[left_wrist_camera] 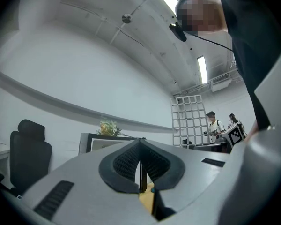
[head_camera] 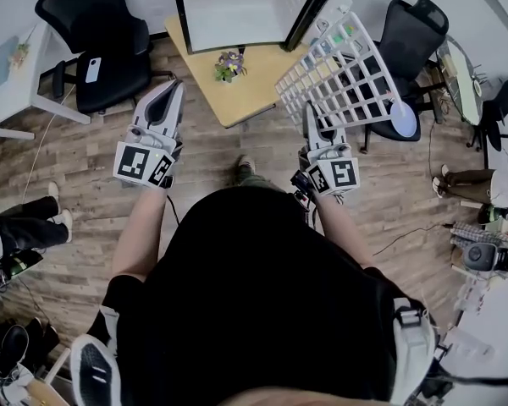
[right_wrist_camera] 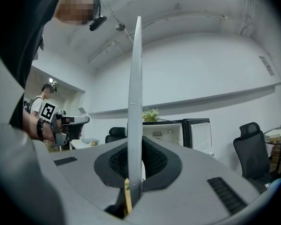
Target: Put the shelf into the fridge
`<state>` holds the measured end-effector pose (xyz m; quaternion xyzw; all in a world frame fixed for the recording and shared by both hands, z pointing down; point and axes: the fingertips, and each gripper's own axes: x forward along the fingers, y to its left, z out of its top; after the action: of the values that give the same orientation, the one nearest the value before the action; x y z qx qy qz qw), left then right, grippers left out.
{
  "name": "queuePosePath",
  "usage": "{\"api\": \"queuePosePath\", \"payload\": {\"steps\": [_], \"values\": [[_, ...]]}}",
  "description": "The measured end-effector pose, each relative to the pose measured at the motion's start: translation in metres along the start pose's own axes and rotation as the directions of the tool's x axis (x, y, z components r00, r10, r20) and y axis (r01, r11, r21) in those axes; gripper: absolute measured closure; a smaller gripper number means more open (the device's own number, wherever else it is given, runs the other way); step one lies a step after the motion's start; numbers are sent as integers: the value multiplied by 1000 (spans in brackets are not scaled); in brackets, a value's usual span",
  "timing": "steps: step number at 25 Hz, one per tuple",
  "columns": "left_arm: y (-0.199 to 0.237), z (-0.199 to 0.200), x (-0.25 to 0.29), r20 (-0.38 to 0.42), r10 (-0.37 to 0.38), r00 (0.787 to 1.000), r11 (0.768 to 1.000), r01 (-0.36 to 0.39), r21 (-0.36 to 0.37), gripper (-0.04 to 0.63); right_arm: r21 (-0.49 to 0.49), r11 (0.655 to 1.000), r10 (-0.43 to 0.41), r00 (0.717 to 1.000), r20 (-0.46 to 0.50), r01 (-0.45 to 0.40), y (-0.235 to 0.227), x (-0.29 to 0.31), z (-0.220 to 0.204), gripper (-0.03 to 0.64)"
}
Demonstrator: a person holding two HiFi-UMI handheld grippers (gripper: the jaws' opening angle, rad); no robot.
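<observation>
The shelf [head_camera: 349, 68] is a white wire grid, held upright and tilted over the floor at the right of a wooden table. My right gripper [head_camera: 310, 112] is shut on its lower left edge. In the right gripper view the shelf [right_wrist_camera: 136, 97] shows edge-on as a thin white bar rising from between the jaws of my right gripper [right_wrist_camera: 134, 172]. The small white fridge [head_camera: 235, 8] stands ahead on the table with its door [head_camera: 311, 11] swung open. My left gripper [head_camera: 173, 90] is shut on nothing, left of the shelf; its closed jaws of the left gripper [left_wrist_camera: 140, 144] point towards the fridge [left_wrist_camera: 99, 143].
A wooden table [head_camera: 216, 91] carries the fridge and a small flower pot [head_camera: 230, 64]. Black office chairs stand at the back left [head_camera: 97, 32] and at the right [head_camera: 411, 36]. A white desk [head_camera: 13, 66] is at the left. Other people stand in the room [left_wrist_camera: 211, 125].
</observation>
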<state>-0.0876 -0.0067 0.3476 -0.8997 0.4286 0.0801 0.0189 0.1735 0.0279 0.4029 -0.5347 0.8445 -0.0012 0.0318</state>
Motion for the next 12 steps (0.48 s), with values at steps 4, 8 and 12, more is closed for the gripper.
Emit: {"api": "queuePosePath", "payload": {"steps": [4,8,12], "values": [[5,-4,16,-9,4,1000,1000,-4,0,577,11,1000,10,1000,-7,-10,-10,12,-3,586],[10,-7,31,-15,11,1000,1000,-11,2,577,10,1000,28,999,-16,-27,-20,25,-7,586],[12,-9,47,-19,19,1000,1000,-19,9,577,7,999,46,999,-18,-46,-33,37,-9,586]]}}
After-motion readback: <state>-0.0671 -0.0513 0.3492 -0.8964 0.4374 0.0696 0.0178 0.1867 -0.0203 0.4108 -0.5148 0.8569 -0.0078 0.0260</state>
